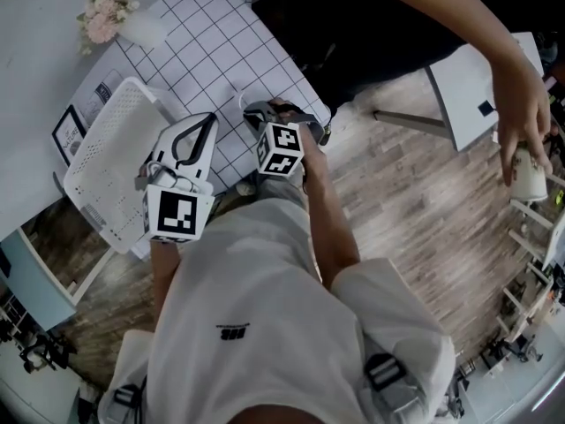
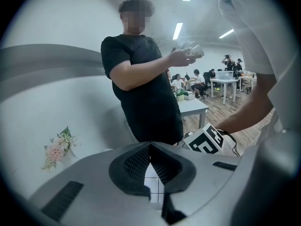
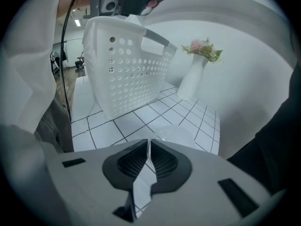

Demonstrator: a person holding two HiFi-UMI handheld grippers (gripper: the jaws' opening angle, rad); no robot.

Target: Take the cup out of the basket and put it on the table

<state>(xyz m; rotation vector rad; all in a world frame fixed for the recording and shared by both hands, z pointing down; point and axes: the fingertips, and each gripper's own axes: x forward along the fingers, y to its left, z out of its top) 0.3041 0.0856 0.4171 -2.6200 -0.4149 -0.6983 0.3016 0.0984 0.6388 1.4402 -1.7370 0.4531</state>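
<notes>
Right jaws pinch cup — basket, vase beyond

Basket on table, vase behind it

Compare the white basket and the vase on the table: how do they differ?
The basket is wide and boxy, while the vase is slim and narrows toward its neck. The basket's walls are pierced with round holes, whereas the vase's wall is plain. The vase holds pink flowers, but the part of the basket that shows in the head view holds nothing. Both are white and stand on the same table.
</notes>
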